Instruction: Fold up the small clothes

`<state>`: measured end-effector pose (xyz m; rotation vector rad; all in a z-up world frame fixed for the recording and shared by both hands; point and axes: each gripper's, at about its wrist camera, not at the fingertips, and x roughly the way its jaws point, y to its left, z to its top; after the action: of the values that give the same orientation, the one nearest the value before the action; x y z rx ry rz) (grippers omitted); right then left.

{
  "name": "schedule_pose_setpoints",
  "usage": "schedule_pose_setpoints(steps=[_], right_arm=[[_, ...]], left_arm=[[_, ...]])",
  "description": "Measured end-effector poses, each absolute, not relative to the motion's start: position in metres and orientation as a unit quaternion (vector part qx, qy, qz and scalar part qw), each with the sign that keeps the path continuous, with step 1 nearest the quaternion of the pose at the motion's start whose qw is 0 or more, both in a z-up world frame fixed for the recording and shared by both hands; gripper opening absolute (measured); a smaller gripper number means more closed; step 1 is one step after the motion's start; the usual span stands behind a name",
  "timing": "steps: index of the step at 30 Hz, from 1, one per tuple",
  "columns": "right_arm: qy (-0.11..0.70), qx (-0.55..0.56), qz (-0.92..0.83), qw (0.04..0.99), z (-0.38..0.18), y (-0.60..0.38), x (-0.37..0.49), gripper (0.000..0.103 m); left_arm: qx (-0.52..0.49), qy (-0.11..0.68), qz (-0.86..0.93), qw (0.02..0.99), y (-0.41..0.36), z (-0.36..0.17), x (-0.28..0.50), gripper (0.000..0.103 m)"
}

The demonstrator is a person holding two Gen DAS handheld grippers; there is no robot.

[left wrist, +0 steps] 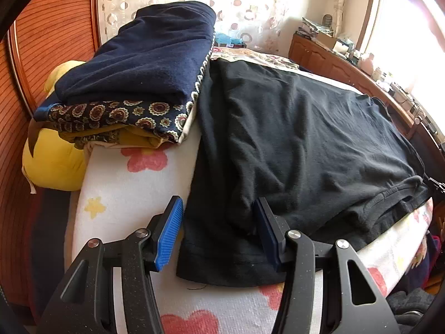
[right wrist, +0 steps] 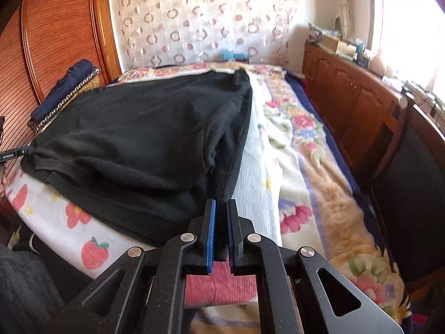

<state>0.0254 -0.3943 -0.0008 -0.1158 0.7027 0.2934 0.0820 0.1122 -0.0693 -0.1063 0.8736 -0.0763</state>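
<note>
Lying spread and creased across the white flower-printed towel (left wrist: pixel 133 194) on the bed, the black cotton T-shirt (left wrist: pixel 292 144) reaches to that towel's near edge. Left gripper (left wrist: pixel 219 222) stands released, blue pads either side of the shirt's near sleeve hem, not pressing it. Right gripper (right wrist: pixel 221 231) is clenched on the shirt's right-hand edge, cloth pinched between its pads; a folded navy blanket (left wrist: pixel 144 55) sits at the far left corner.
</note>
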Motion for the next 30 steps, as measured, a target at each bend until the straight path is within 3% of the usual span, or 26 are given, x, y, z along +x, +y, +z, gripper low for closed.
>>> schedule_pose_setpoints(steps=[5, 6, 8, 9, 14, 30], right_arm=[[0.319, -0.073, 0.143, 0.934, 0.008, -0.386, 0.020, 0.013], [0.315, -0.076, 0.147, 0.934, 0.010, -0.383, 0.020, 0.016], [0.311, -0.078, 0.148, 0.935, 0.011, -0.377, 0.021, 0.036], [0.309, -0.077, 0.152, 0.936, 0.010, -0.374, 0.021, 0.038], [0.315, -0.078, 0.158, 0.933, -0.001, -0.362, 0.028, 0.040], [0.319, -0.052, 0.157, 0.933, -0.003, -0.361, 0.036, 0.040]], left_arm=[[-0.035, 0.423, -0.034, 0.905, 0.107, -0.070, 0.084, 0.054], [-0.034, 0.422, -0.037, 0.905, 0.105, -0.070, 0.084, 0.054], [-0.032, 0.420, -0.043, 0.906, 0.104, -0.071, 0.085, 0.053], [-0.029, 0.419, -0.047, 0.906, 0.102, -0.071, 0.086, 0.052], [-0.030, 0.418, -0.081, 0.904, 0.094, -0.070, 0.088, 0.015], [-0.045, 0.298, -0.189, 0.934, 0.004, 0.025, 0.095, 0.011]])
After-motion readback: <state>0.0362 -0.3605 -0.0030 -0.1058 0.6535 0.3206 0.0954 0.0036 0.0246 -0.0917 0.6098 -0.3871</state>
